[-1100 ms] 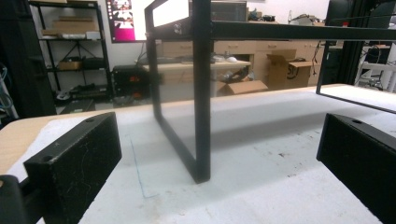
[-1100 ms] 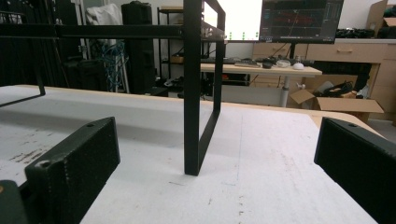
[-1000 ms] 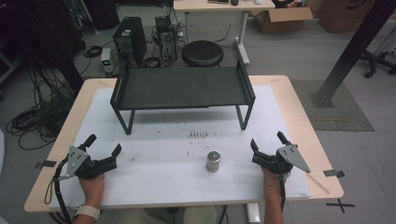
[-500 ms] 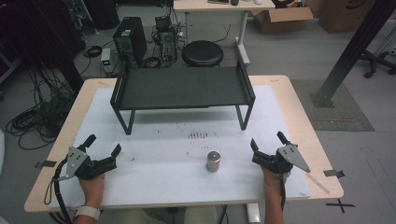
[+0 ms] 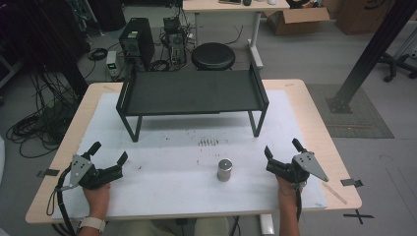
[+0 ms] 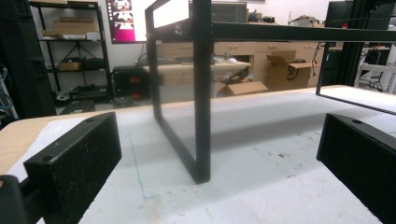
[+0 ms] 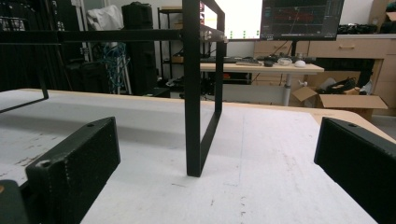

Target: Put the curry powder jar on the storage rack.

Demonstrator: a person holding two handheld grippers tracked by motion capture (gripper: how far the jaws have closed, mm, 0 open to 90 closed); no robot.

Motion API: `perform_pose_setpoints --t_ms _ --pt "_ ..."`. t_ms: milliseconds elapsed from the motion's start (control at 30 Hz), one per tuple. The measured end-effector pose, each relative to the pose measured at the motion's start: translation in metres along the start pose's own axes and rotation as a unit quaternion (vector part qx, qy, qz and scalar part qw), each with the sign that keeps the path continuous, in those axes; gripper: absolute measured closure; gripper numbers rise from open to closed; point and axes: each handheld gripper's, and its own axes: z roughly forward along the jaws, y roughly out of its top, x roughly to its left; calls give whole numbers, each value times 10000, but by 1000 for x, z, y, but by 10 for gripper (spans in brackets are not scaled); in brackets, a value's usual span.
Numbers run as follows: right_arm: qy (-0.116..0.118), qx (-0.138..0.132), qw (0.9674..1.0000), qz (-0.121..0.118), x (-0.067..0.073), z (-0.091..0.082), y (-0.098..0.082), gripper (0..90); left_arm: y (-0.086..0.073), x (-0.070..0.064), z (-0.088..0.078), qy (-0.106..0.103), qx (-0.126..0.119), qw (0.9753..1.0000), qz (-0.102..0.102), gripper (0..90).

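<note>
High view, landmark: we take the black shelf stand [image 5: 192,93] at the far half of the white table mat [image 5: 177,196] as our reference for all positions.
Left gripper: left gripper [image 5: 107,152] sits well in front of the stand's left leg, near the mat's front left corner; we read its jaws as spread wide, nothing between them.
Left hand: hand [image 5: 97,195] behind it grips the tool from the near edge.
Left gripper view: we see the stand's left front leg [image 6: 202,93] straight ahead between the two black jaws, which stand far apart over bare mat.
Can: small metal can [image 5: 224,169] stands upright in front of the stand, slightly right of its middle, on the open mat; it is apart from both tools, nearer the right one.
Right gripper: right gripper [image 5: 282,148] lies in front of the stand's right leg, right of the can; jaws wide, holding nothing.
Right gripper view: stand's right front leg [image 7: 192,93] ahead, between widely parted jaws.
</note>
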Motion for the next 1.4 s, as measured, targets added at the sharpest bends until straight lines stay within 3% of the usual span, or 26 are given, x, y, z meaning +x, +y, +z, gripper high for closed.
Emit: perform_pose_setpoints --t_ms 800,1400 --pt "434 90 9990 -12 16 -9 28 0 0 0 0 -1 -11 10000 1 2" --pt "1001 129 9948 -129 49 -14 43 0 0 0 0 -3 -21 10000 -1 2"
